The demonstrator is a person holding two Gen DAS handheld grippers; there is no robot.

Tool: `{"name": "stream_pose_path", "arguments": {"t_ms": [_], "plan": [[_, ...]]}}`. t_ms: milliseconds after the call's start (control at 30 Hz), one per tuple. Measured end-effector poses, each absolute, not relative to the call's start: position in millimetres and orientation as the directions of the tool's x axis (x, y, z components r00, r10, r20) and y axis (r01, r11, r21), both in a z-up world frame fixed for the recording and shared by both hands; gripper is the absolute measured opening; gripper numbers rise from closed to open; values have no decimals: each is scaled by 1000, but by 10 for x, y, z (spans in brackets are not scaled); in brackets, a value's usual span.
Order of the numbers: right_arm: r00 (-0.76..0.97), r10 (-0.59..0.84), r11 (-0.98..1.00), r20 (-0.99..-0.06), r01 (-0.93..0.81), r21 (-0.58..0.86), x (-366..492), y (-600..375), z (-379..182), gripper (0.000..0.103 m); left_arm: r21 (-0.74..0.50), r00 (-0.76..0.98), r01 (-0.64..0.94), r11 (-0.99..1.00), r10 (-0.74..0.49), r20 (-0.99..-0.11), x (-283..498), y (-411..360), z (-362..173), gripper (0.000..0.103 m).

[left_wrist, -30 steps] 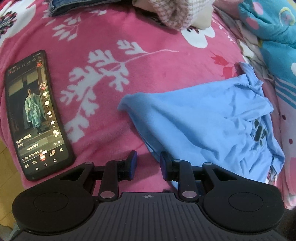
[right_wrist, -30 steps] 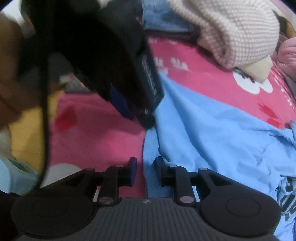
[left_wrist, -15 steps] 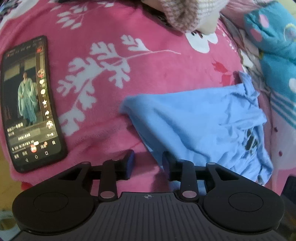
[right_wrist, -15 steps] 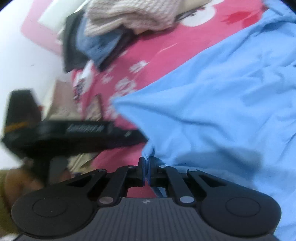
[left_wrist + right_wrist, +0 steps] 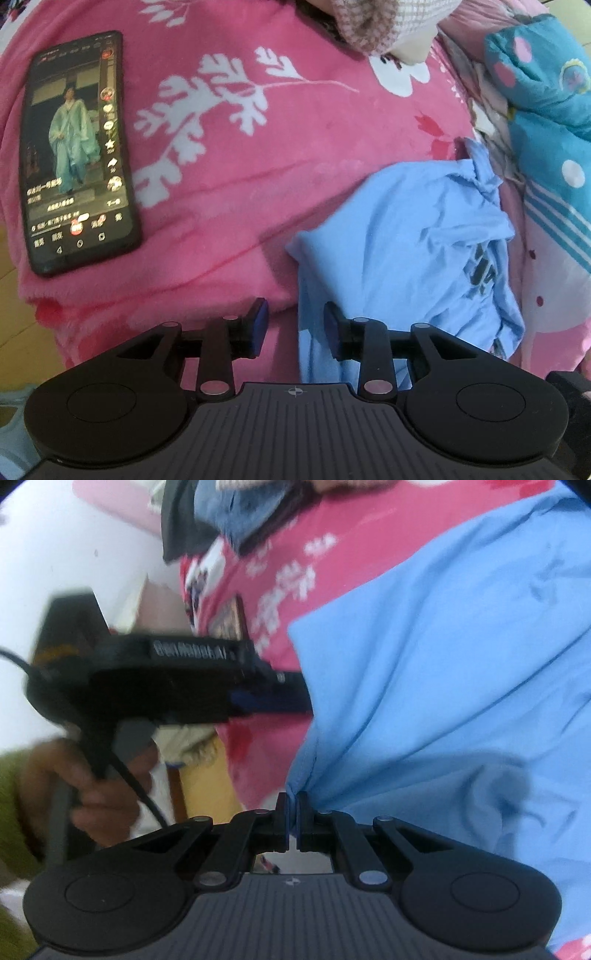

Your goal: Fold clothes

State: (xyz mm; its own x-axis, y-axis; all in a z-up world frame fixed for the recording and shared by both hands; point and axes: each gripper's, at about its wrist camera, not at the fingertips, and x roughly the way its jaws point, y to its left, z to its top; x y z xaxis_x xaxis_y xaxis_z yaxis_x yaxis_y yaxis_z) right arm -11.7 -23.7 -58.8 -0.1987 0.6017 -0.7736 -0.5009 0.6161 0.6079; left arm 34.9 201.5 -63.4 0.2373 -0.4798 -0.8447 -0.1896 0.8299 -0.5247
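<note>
While the right claw (image 5: 291, 821) is pinching the light blue T-shirt (image 5: 443, 686) edge for folding, the left claw (image 5: 295, 328) is hovering partly open beside its hem, holding nothing

Pink floral blanket (image 5: 258, 192) under phone (image 5: 77, 151), blue shirt (image 5: 406, 240)

Left wrist view: sits just behind the left gripper (image 5: 293, 330), looks down and forward over the pink blanket (image 5: 229, 155), close to it.
Right wrist view: sits just behind the right gripper (image 5: 292, 819), looks down, tipped sideways, very close to the blue shirt (image 5: 443, 686).
Seen in both: the blue shirt (image 5: 413, 236), the pink blanket (image 5: 295, 565), the phone (image 5: 79, 151) and the clothes pile (image 5: 373, 26).
Right view also sees: the left gripper (image 5: 273, 698) from the side, in a hand (image 5: 99, 786).
</note>
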Motion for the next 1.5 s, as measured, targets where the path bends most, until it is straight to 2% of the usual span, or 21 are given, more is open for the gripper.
{"name": "stream_pose_path", "arguments": {"t_ms": [100,267,367,433,633,733,833,1000,1100,1200,1267,1400,1500], "plan": [[-214,530,626,-821,-554,549,-217,-151,-774,3,-496,232,-166,852,-455,-860,328,1959,-644,32],[-211,510,640,-834,-554,532,-223,-146,-772,4,-452,250,-69,889,-423,-871,305,1844,-554,32],[-189,456,648,-870,-599,470,-213,-230,-552,12,-434,260,-11,901,-416,-871,305,1789,-503,32],[-132,473,671,-871,-587,453,-48,-345,-371,15,-413,263,17,910,-403,-876,296,1757,-498,32],[14,521,706,-853,-570,422,448,-481,0,16,-370,267,65,927,-373,-888,242,1708,-533,32],[0,545,600,-838,-699,390,526,-124,6,17,-351,272,86,932,-361,-892,208,1675,-547,32],[-46,565,463,-823,-809,363,548,266,-9,22,-328,281,115,938,-348,-895,183,1637,-551,32],[-156,471,242,-868,-924,297,547,846,-194,24,-287,300,189,939,-334,-894,125,1572,-516,32],[-230,375,170,-898,-935,310,591,883,-360,24,-279,305,230,932,-341,-889,95,1556,-487,32],[-285,338,84,-897,-940,331,597,815,-375,16,-271,312,268,924,-349,-884,82,1534,-466,33],[-318,347,54,-883,-933,357,619,773,-331,11,-267,318,287,920,-354,-879,86,1536,-459,35],[-393,392,-20,-832,-908,419,638,763,-233,10,-258,332,317,913,-362,-871,100,1569,-454,40],[-453,374,-98,-809,-887,452,621,779,-186,9,-255,339,334,907,-369,-865,112,1601,-453,44]]}}
